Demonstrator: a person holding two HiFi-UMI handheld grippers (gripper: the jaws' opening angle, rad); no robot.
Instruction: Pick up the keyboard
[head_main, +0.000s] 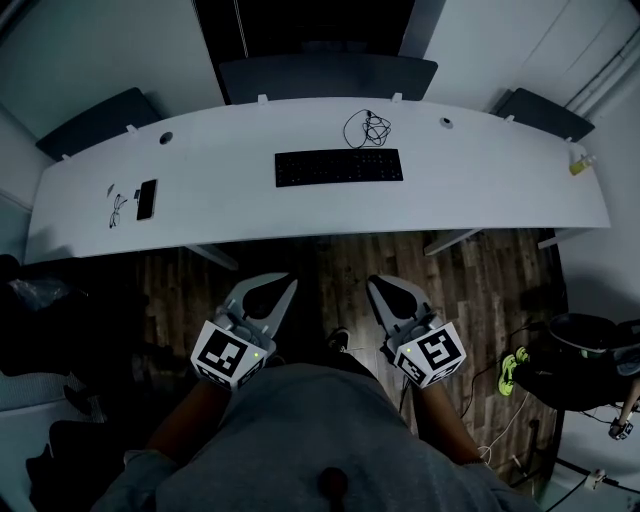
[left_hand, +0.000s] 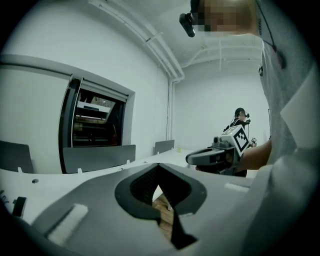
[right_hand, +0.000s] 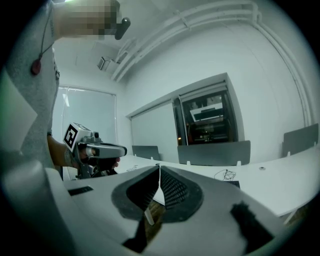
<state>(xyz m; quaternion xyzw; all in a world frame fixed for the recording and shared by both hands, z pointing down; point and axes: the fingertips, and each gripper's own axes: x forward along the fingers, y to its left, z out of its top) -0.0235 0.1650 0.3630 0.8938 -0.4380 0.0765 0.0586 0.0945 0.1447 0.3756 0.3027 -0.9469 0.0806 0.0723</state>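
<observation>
A black keyboard (head_main: 339, 166) lies flat near the middle of the long white desk (head_main: 480, 190). My left gripper (head_main: 284, 282) and right gripper (head_main: 376, 283) hang over the wooden floor in front of the desk, well short of the keyboard. Both are shut with nothing between the tips. In the left gripper view the left gripper (left_hand: 158, 165) has its jaws pressed together, and the right gripper (left_hand: 192, 158) shows at the right. The right gripper view shows the right gripper (right_hand: 159, 167) closed too, the left gripper (right_hand: 121, 149) beside it, and a corner of the keyboard (right_hand: 232, 184) on the desk.
A coiled black cable (head_main: 367, 128) lies just behind the keyboard. A phone (head_main: 146, 199) and glasses (head_main: 116, 207) lie at the desk's left end, a small yellow item (head_main: 579, 165) at its right end. Dark chairs (head_main: 328, 75) stand behind the desk. A person (head_main: 592, 360) is at the lower right.
</observation>
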